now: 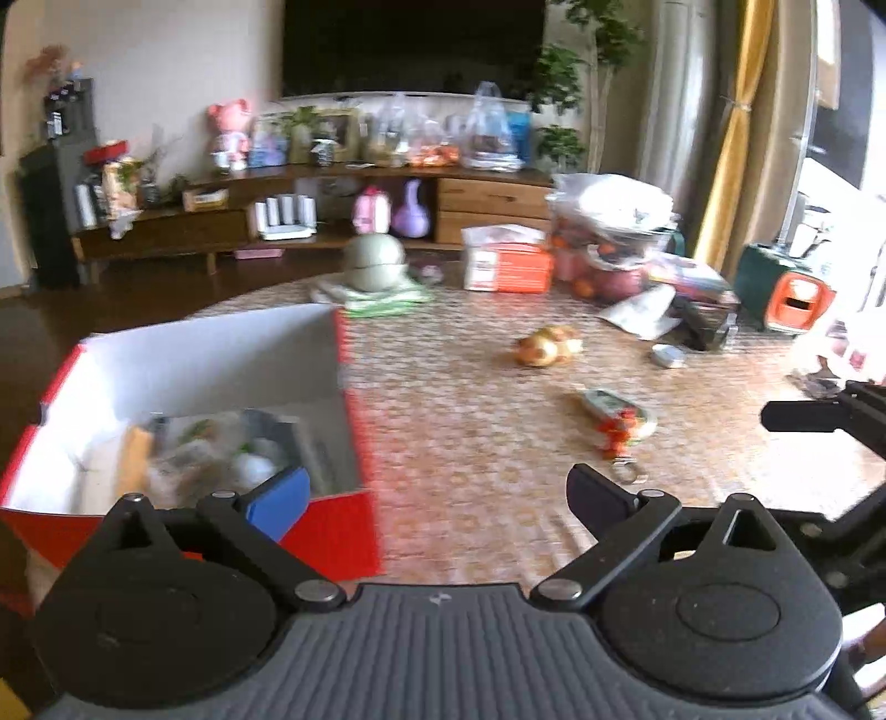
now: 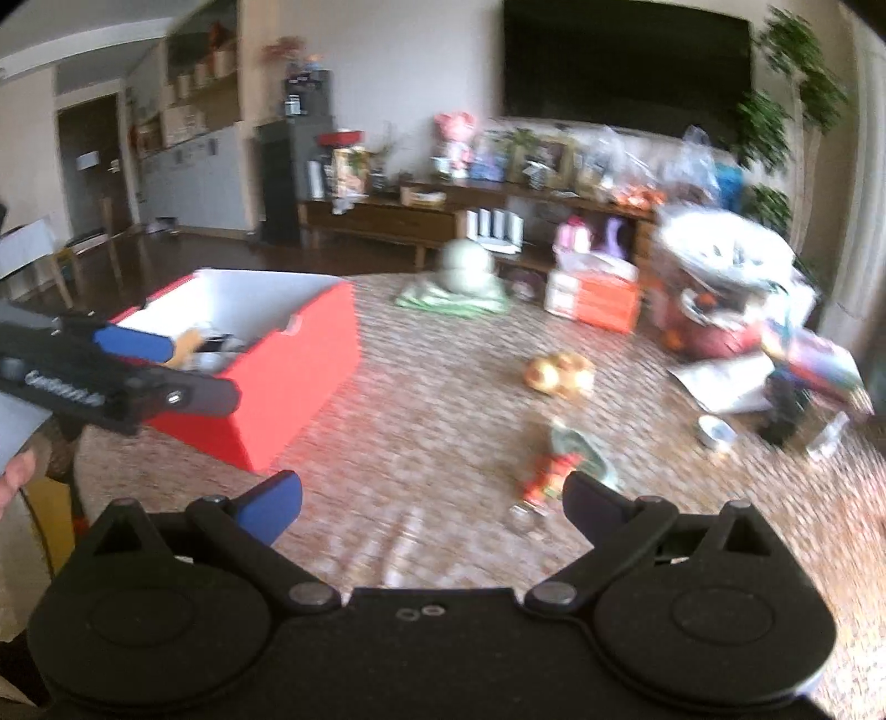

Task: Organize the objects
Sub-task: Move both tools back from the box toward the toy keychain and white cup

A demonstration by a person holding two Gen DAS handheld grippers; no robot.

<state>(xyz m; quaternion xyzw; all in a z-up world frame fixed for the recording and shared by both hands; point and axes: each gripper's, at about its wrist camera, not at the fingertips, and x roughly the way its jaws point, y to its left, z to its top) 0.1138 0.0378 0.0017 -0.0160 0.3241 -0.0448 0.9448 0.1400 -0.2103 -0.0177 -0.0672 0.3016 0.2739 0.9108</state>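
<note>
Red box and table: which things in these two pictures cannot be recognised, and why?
- Contents of the red box, left wrist view: blurred, partly behind the left gripper.
- Keychain-like item, right wrist view: motion blur.
- Small grey object, left wrist view: too small.

Patterned table (image 1: pixel 470 443), red box (image 1: pixel 332 531), keychain (image 1: pixel 614 415), toy (image 1: pixel 545 346)

Big dark TV (image 1: pixel 412 44) on the wall, with a long wooden media console (image 1: pixel 310 205) under it, totally crammed with plastic bags and toys. Leafy plant (image 1: pixel 565 83) just right of the TV, yellow curtain (image 1: pixel 731 133) further right. Grey cabinet (image 2: pixel 296 177) at the console's left end.
</note>
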